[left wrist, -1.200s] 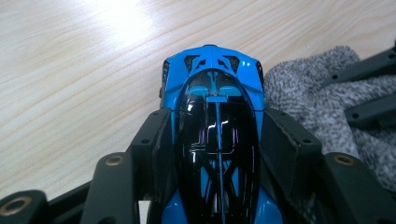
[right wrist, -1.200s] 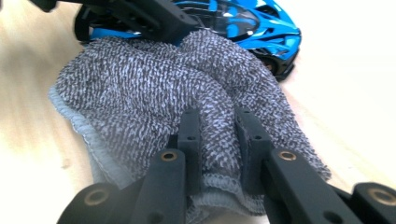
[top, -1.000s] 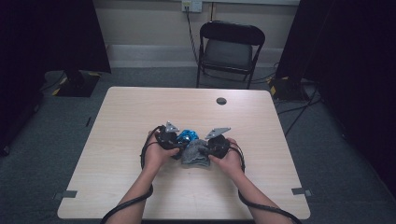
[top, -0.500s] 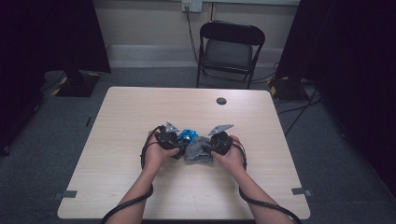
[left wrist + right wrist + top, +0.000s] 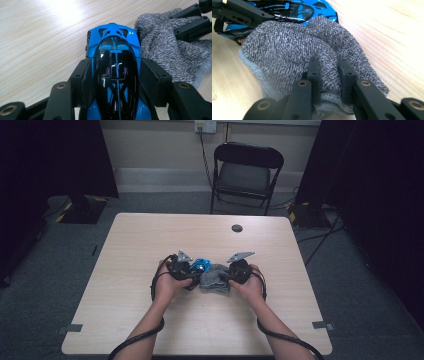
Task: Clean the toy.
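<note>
A blue and black toy car lies on the wooden table. My left gripper is shut on its sides from behind. In the high view the car sits between both hands, with the left gripper at its left. A grey knitted cloth is bunched against the car's side, and my right gripper is shut on a fold of it. The cloth and right gripper lie just right of the car. From the left gripper view the cloth touches the car's right flank.
A small black round disc lies near the table's far edge. A black folding chair stands behind the table. Cables trail from both grippers over the near edge. Bare tabletop lies to the left, right and front of the hands.
The right gripper with the cloth has shifted slightly toward the far side. The left gripper and the car have stayed put.
</note>
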The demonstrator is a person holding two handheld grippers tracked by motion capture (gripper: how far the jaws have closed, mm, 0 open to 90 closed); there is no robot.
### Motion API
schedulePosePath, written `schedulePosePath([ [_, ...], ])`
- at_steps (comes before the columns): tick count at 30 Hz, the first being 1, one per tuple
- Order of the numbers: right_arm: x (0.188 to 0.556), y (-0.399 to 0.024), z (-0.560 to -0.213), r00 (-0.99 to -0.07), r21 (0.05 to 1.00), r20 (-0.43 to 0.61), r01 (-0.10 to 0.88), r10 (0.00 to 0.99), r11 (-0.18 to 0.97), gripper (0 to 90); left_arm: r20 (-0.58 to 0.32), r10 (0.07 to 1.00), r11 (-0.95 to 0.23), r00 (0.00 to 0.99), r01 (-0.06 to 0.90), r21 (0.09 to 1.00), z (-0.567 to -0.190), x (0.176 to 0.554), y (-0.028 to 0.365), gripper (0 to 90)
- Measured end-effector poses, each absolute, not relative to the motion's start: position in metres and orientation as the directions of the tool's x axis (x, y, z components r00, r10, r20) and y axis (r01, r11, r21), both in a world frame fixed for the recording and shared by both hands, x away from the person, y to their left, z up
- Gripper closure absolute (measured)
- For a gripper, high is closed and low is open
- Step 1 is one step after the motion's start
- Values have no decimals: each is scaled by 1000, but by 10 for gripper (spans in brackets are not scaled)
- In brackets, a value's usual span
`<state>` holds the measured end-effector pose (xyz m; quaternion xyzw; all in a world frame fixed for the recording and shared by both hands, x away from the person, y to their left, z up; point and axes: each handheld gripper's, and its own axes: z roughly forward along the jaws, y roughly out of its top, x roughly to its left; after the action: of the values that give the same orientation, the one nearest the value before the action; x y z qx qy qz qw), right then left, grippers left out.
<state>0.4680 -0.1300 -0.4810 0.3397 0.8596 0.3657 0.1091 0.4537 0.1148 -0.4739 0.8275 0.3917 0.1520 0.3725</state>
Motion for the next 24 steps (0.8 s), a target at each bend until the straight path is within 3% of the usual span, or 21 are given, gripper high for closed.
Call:
schedulePosePath([
  [24,481,-133,-478,-709,694,21,518,705,500,750,-41,762,-411,646,533,739,-475,453,115,445],
])
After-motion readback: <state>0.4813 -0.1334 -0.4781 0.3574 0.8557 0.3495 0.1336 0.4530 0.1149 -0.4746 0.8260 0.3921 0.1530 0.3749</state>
